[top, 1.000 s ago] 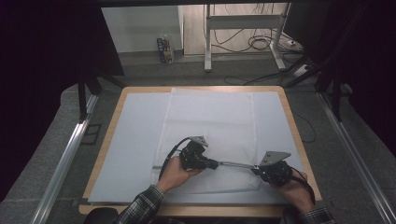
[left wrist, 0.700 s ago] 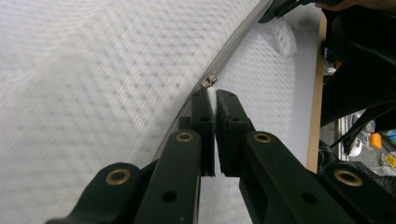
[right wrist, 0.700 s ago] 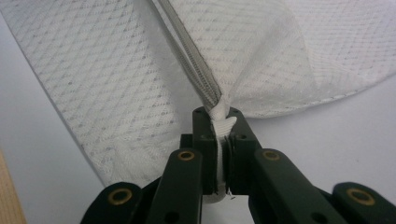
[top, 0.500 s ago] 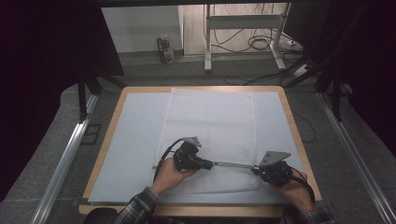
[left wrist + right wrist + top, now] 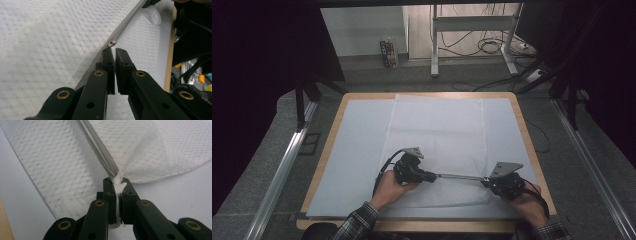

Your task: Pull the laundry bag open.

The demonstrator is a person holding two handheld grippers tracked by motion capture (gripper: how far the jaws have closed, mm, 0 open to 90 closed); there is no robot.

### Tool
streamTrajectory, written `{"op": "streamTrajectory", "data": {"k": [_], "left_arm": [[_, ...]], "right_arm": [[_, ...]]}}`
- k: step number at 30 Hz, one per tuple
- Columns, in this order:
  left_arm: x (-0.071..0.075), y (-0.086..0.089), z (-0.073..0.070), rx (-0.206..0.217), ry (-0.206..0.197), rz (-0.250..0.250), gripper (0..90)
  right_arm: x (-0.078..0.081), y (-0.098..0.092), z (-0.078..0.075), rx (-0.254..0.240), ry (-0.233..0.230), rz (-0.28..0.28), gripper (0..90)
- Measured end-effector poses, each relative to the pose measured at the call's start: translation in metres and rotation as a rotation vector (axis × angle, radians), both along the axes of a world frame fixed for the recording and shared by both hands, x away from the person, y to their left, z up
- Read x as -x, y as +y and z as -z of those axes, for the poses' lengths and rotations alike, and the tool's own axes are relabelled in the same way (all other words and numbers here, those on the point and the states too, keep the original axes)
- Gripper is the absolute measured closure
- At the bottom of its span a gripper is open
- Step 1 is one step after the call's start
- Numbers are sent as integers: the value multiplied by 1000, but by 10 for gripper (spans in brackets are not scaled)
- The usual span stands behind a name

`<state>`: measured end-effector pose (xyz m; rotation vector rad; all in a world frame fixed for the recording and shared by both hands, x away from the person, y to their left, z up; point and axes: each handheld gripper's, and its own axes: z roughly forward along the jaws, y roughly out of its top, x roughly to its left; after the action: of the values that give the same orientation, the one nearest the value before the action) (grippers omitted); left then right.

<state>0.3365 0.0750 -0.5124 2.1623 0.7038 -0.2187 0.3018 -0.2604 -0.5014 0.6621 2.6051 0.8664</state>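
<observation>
Near the table's near edge, a white mesh bag (image 5: 437, 145) lies flat on the pale mat (image 5: 347, 150), its grey zipper (image 5: 459, 176) stretched taut between both tools. Left gripper (image 5: 432, 176) pinches fabric beside the zipper pull (image 5: 111, 43); right gripper (image 5: 484, 182) clamps the bag's bunched zipper end (image 5: 118, 182).

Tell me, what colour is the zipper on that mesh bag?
Grey, against the bag's white mesh; the zipper shows best in the right gripper view.
</observation>
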Motion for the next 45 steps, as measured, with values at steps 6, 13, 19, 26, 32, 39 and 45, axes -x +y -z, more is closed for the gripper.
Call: {"op": "streamTrajectory", "data": {"k": [6,13,19,26,32,39,45], "left_arm": [[1,6,1,3,6,-12,874],[3,16,-1,10,4,-36,874],[4,30,-1,16,3,-64,874],[7,42,-2,19,6,-85,873],[11,53,-2,27,8,-106,874],[14,60,-2,28,11,-118,874],[16,67,-2,28,10,-140,874]], "right_arm": [[0,-1,0,-11,2,6,843],[0,-2,-1,-12,6,9,843],[0,-2,-1,-11,0,9,843],[0,-2,-1,-10,-2,7,843],[0,-2,0,-9,-1,7,843],[0,-2,-1,-10,-1,5,843],[0,-2,-1,-9,-2,8,843]]}}
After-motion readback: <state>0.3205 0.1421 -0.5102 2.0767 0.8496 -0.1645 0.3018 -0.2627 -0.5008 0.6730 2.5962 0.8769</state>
